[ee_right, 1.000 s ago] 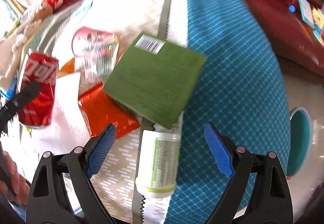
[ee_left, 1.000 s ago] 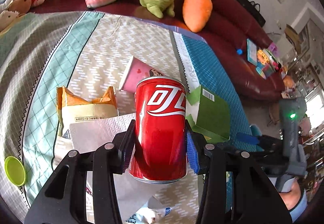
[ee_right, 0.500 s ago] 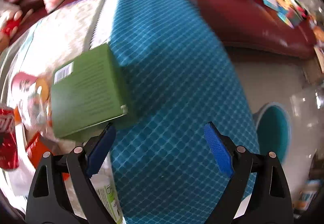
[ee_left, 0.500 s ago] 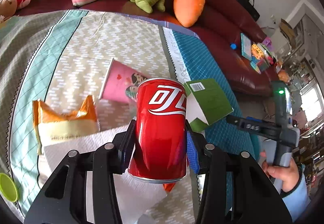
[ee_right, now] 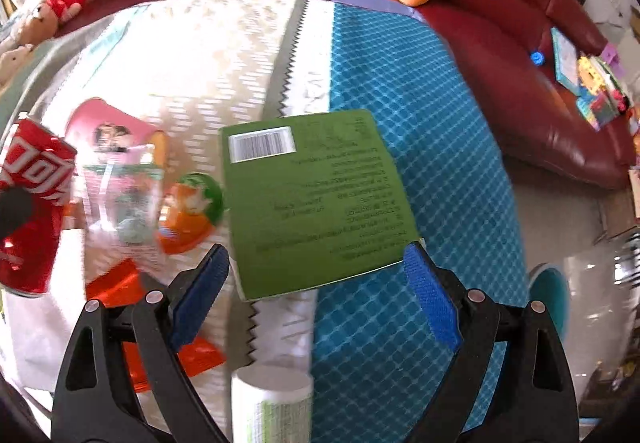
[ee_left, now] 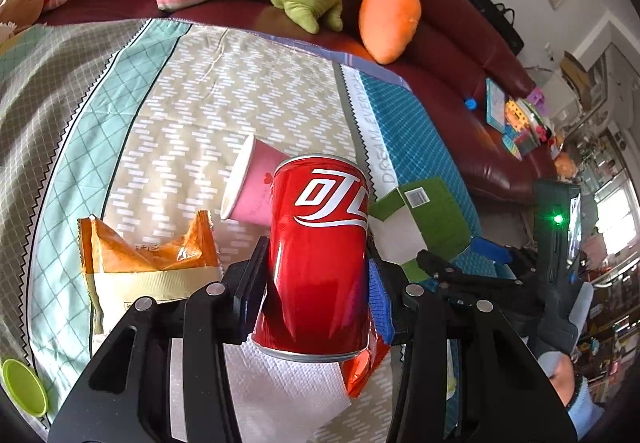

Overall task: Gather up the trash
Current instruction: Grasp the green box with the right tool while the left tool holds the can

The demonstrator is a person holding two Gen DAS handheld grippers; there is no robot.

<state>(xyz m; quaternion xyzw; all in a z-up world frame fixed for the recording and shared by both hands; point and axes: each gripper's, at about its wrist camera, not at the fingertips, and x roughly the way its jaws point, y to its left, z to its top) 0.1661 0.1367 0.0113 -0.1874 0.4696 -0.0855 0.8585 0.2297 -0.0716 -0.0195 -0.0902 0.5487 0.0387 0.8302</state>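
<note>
Hovering over the patterned cloth-covered table (ee_right: 420, 115), the right gripper (ee_right: 316, 299) stands with jaws spread wide and nothing between the blue pads. Flat green cardboard box with a white barcode label (ee_right: 316, 199) lies directly ahead of and below those jaws; its near short edge sits between the two pads in the right wrist view, its long axis running away from the gripper, tilted slightly left. Contact between pads and box cannot be told; the right pad appears at the box's near corner. Judgement: the box's width just fits the spread, so closing across the short axis looks workable.

Left gripper (ee_left: 316, 283) is clamped on the red aluminium drink can (ee_left: 320, 255), held upright off the cloth. That hand is occupied, and the green box (ee_left: 432, 219) lies to its right, so the right gripper is the nearer, free one
</note>
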